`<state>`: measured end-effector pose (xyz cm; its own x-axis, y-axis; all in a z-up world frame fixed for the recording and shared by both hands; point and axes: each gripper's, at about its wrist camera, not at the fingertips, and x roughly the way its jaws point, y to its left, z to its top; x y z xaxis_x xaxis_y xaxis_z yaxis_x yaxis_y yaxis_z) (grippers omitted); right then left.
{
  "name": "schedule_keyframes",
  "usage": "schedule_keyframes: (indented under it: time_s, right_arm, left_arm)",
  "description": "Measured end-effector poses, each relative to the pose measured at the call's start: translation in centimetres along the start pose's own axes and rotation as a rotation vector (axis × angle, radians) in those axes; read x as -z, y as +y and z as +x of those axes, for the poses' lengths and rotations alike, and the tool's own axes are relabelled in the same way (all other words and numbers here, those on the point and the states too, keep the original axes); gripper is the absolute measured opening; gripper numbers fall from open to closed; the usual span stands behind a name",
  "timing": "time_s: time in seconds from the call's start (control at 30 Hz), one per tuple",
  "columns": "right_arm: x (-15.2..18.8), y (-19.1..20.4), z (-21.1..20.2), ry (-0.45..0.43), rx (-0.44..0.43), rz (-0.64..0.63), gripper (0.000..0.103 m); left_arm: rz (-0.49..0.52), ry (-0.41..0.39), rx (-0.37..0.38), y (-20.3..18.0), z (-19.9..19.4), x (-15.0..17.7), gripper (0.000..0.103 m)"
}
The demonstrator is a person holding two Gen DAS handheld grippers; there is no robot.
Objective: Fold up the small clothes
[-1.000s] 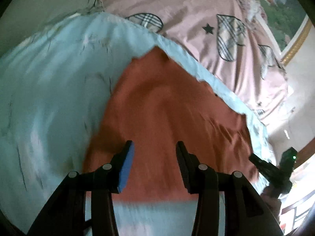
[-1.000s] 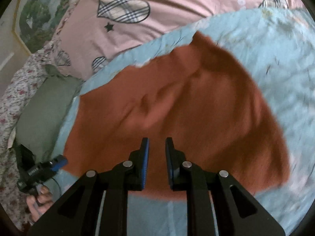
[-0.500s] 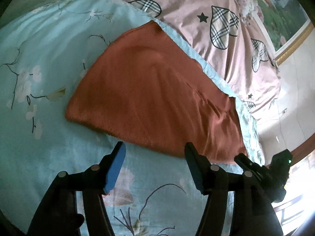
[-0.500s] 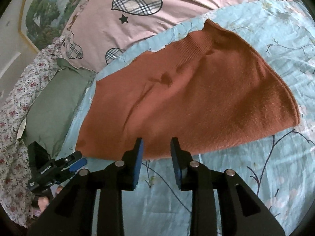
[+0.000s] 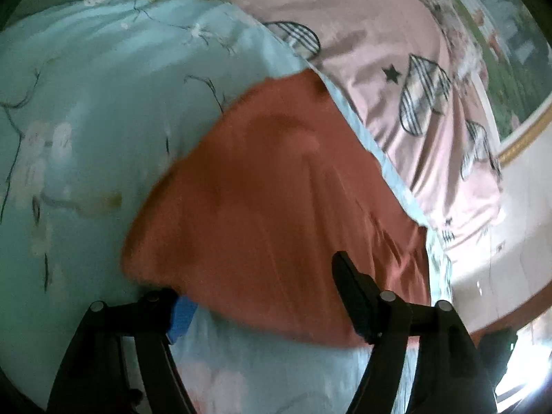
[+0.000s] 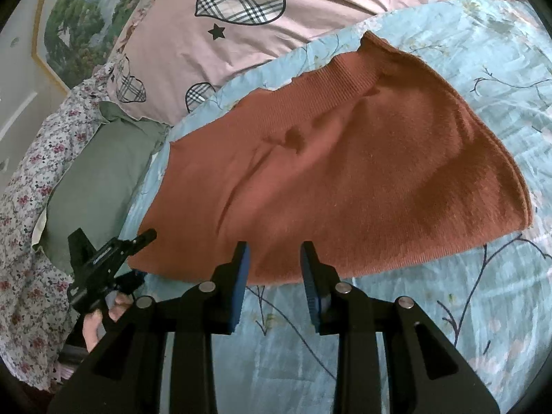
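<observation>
A rust-orange knit garment (image 6: 345, 179) lies folded flat on the light blue floral bedsheet (image 6: 431, 327); it also shows in the left wrist view (image 5: 276, 200). My left gripper (image 5: 265, 283) is open, its jaws straddling the garment's near edge, with one blue pad tucked under the cloth. In the right wrist view the left gripper (image 6: 114, 258) sits at the garment's left corner. My right gripper (image 6: 274, 269) is open and empty, its tips just at the garment's near hem.
A pink duvet with plaid hearts (image 6: 241, 17) lies behind the garment. A green pillow (image 6: 96, 179) and a floral cover (image 6: 20, 241) lie at the left. A framed picture (image 6: 82, 17) hangs on the wall.
My left gripper has moved forward onto the garment's near edge. My right gripper has opened wider and come a little closer to the hem.
</observation>
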<state>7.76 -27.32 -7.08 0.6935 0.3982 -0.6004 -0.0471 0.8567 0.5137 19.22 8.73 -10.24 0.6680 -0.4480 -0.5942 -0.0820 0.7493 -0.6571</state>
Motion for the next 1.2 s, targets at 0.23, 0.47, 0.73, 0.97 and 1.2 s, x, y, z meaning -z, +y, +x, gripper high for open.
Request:
schedule_keyframes:
  time_s: [0.23,0.47,0.73,0.97,1.2]
  right_arm:
    - [-2.8,-1.2,0.1,0.002,-0.026,0.002,0.032]
    - [-6.8,-2.7,0.5,0.044,-0.056,0.032,0.032]
    - [-9.9,-3.3,4.5,0.137,-0.192,0.099,0.061]
    - [-12.4,-0.6,11.2,0.251,-0.269,0.058,0.070]
    - [-14.5,2.7,17.1,0.320,-0.253,-0.053,0.018]
  left_arm:
    - [0.098,-0.022,-0.007,-2.2,0.3,-2.6,0.011]
    - [0.373,-0.054,0.074,-11.9,0.0,-0.7,0.009]
    - [0.579,0.051,0.046,-18.4,6.1,5.0,0.008]
    - [0.714,0.060,-0.039,-19.1,8.2,8.4,0.008]
    - [0.747,0.062,-0.034,-18.9,7.8,8.9,0.008]
